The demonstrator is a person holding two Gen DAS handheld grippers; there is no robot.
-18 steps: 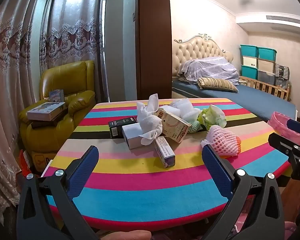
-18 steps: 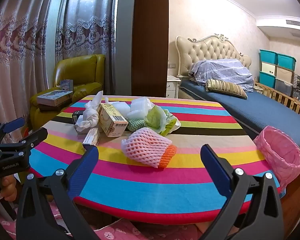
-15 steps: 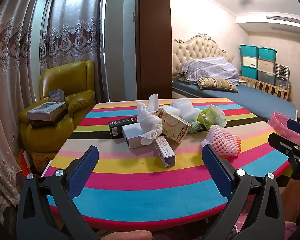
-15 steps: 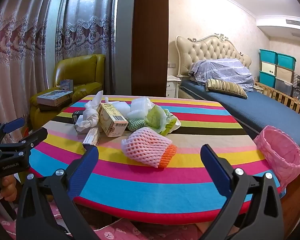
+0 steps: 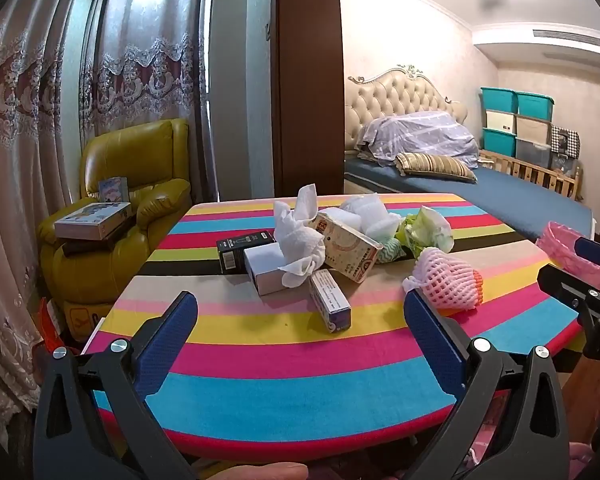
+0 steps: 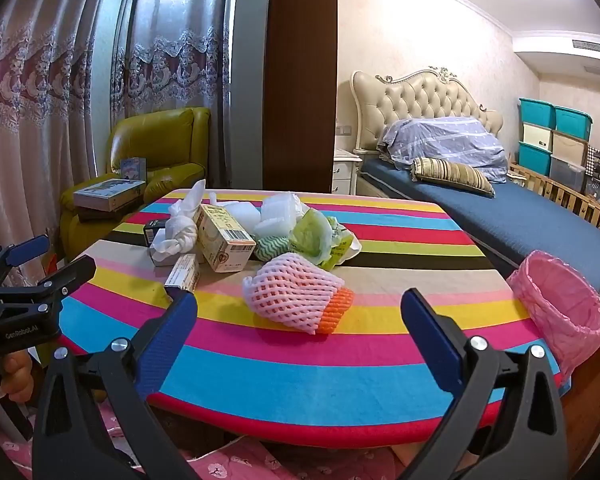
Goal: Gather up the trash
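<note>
Both grippers hang at the near edge of the table, tilted slightly down toward it. My left gripper (image 5: 300,320) has its blue-padded jaws spread wide with nothing between them, and my right gripper (image 6: 298,318) stands the same, wide apart and empty. I can see a hand (image 6: 18,376) wrapped around the left tool's handle in the right wrist view.

Ahead of the right gripper, lying apart from it on the cloth, is the pink foam fruit net (image 6: 292,290) with an orange net poking out of its near end. Behind it the trash is heaped together: a green plastic bag (image 6: 314,236), white foam pieces (image 6: 276,212), a tall printed carton (image 6: 224,236) and a twisted white tissue (image 6: 180,228). From the left wrist view, a small narrow box (image 5: 329,300) lies nearest my left gripper, with a white box (image 5: 266,272) and a black box (image 5: 242,248) behind it.

All of this rests on a table covered in a bright striped cloth (image 6: 300,384). A pink-lined bin (image 6: 560,312) stands at the table's right side, just right of my right gripper.

Beyond the table I see a yellow leather armchair (image 5: 132,184) stacked with boxes, patterned curtains (image 5: 32,120), a bed (image 6: 520,216) with a tufted headboard, and teal storage bins (image 6: 552,136) in the far corner.
</note>
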